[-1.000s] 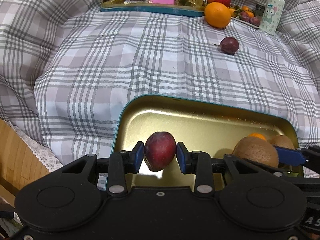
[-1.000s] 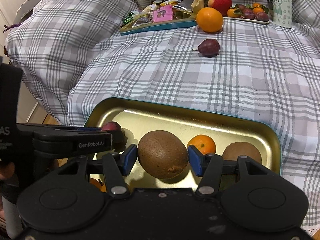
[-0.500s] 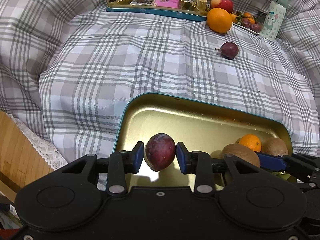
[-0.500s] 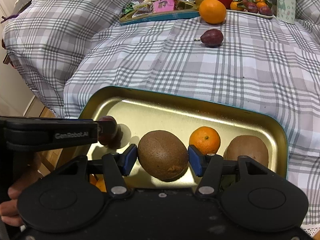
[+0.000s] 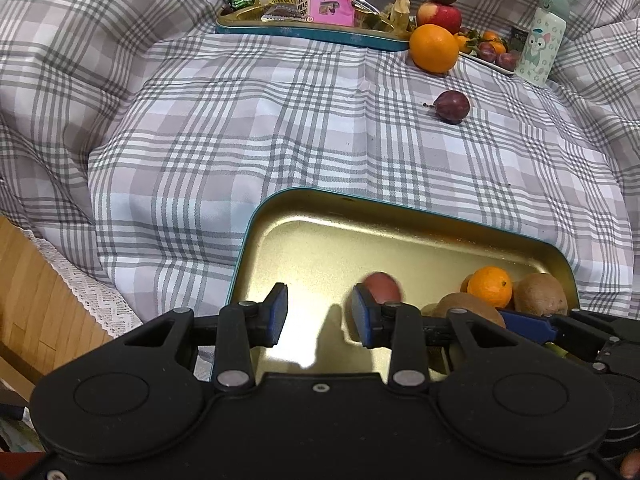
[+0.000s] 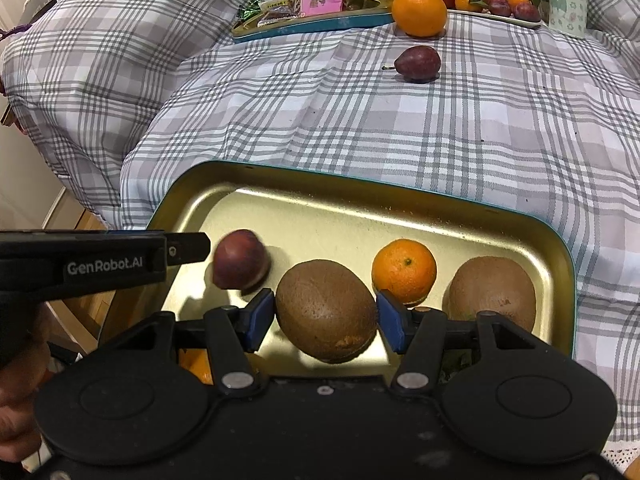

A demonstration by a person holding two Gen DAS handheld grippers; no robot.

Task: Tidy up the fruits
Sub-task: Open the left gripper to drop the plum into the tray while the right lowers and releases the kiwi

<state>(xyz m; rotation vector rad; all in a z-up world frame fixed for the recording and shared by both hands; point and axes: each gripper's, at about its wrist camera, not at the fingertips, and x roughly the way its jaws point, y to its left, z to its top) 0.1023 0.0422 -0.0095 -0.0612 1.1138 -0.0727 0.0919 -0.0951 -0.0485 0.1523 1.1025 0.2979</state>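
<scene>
Plum lies loose in the gold tray, left gripper empty, jaws apart. Right gripper clamps a kiwi over the tray for placing.

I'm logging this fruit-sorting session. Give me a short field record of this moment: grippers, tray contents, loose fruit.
left gripper: open, nothing between its pads
plum: blurred, just past the left gripper's tip, over the tray
right gripper: shut on kiwi
tray: also holds tangerine and second kiwi
loose on quilt: orange, dark plum
</scene>
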